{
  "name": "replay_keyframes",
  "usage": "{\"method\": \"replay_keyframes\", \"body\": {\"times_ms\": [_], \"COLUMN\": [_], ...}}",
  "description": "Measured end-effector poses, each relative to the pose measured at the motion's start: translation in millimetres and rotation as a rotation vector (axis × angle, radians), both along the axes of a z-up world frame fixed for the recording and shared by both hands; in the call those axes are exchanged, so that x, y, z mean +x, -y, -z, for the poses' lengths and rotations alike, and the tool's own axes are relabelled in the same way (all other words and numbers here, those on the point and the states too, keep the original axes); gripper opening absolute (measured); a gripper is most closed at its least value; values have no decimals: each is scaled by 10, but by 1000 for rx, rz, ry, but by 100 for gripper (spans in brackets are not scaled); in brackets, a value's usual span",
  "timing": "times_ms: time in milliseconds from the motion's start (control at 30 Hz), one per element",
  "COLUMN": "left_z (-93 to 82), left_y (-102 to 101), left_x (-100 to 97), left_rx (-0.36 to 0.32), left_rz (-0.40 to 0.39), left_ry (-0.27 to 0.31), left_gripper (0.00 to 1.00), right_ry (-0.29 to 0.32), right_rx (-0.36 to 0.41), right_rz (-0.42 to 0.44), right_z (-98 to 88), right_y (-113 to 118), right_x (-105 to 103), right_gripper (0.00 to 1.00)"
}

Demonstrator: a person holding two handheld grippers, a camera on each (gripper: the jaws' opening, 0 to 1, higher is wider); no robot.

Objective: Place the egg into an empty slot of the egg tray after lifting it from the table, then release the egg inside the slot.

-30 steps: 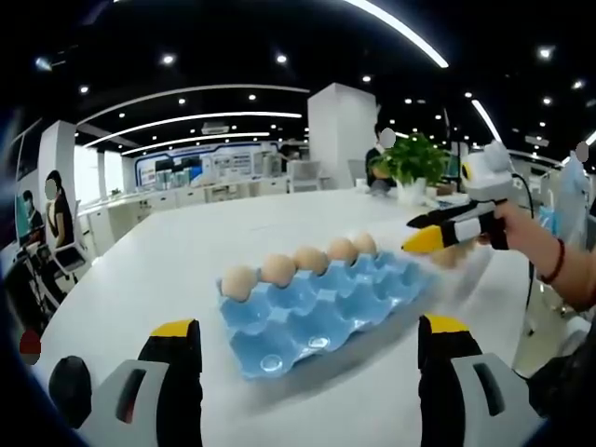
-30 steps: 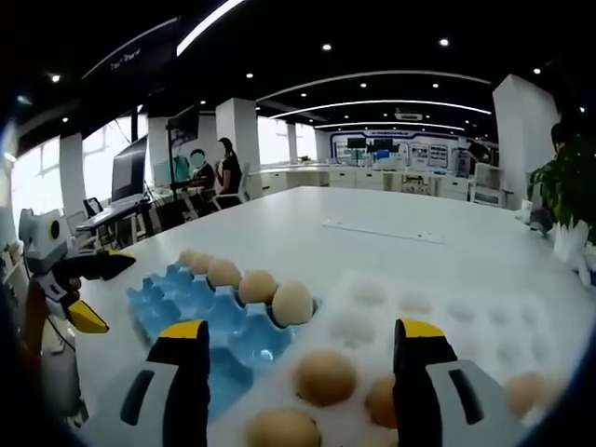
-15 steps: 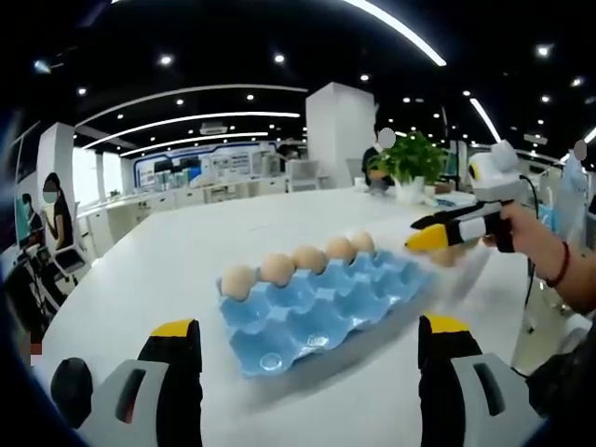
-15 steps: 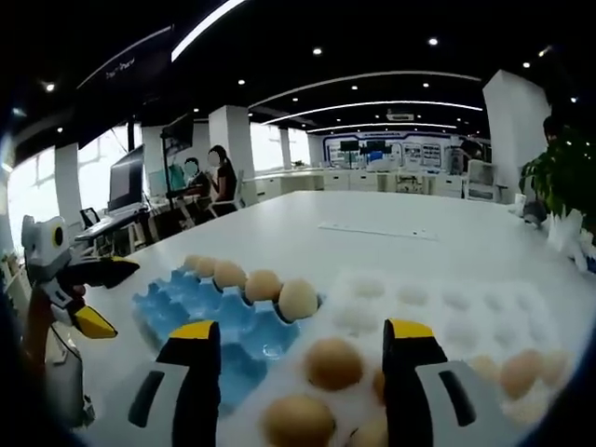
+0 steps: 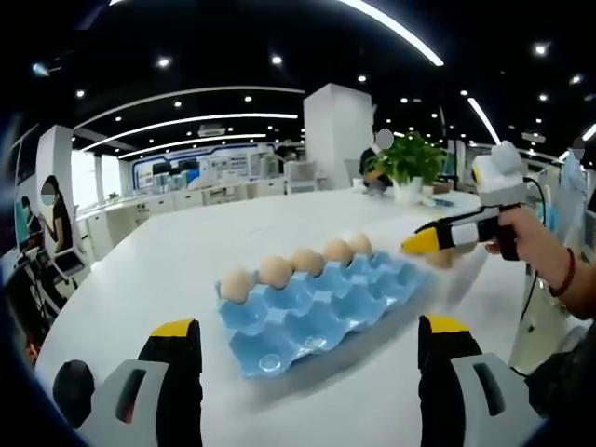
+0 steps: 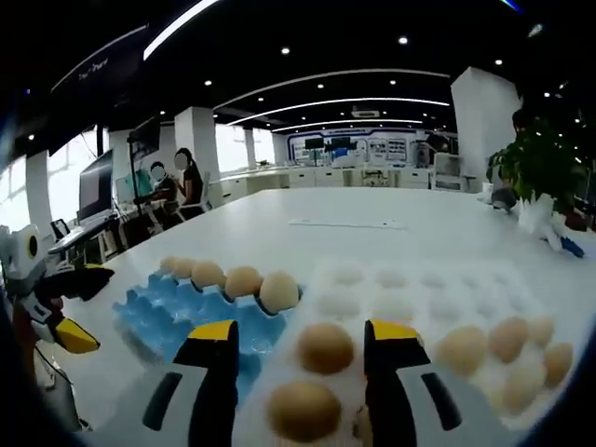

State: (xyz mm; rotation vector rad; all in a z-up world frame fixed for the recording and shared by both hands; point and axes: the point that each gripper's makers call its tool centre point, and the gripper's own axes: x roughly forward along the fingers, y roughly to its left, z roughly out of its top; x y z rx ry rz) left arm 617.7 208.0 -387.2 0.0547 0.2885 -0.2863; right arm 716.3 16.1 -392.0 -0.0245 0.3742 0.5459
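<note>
Hard to make out: in the left gripper view the white tray beyond the blue egg tray [image 5: 321,303] is a blur behind the right gripper [image 5: 430,240]; whether that gripper's fingers stand apart cannot be told there
Cut off: in the right gripper view the nearest eggs on the white tray [image 6: 410,307] run off the bottom edge, one half hidden behind a finger
Eggs in blue tray: four in a row along its far edge, tan and smooth, the end one [image 6: 278,291] paler and next to the white tray
Eggs on white tray: about seven visible, brown, those at the right rim blurred
Trays: two, side by side and touching on the white worktop [image 6: 372,242]
Target egg: brown egg [image 6: 325,346] sits in a white-tray cup, framed between the right gripper's fingers but a little beyond the tips, not touched
Right gripper: here it is [image 6: 303,340], fingers wide apart, nothing in them
Left gripper: hovering [image 5: 307,340] before the blue tray, fingers spread wide, empty
Blue tray slots: the nearer rows stand empty
Background: a potted plant [image 5: 410,160] at the worktop's far end, people seated at desks
</note>
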Motion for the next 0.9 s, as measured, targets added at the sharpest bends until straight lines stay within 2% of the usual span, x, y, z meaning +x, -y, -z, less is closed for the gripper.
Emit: {"method": "replay_keyframes", "body": {"times_ms": [133,200,233,267,400,567,900], "left_z": [-1,8,16,21,22,29,64], "left_y": [4,7,3,3,-15,-17,-19], "left_x": [-10,-25,-26,-28,-28,-24,13], "left_rx": [-3,-3,-1,0,-3,0,-3], "left_rz": [-4,-4,-4,-3,-6,-4,6], "left_ry": [4,3,1,-1,1,0,-8], "left_gripper": [98,98,98,98,98,98,97], "right_ry": [-35,-38,-34,-34,-68,-93,-86], "right_rx": [8,-22,-78,-89,-60,-76,-93], "right_rz": [49,70,81,80,121,163,221], "right_z": [38,67,102,112,124,162,185], "right_y": [25,49,91,86,94,125,184], "right_x": [49,70,80,86,120,173,171], "right_gripper": [53,48,45,43,39,33,28]}}
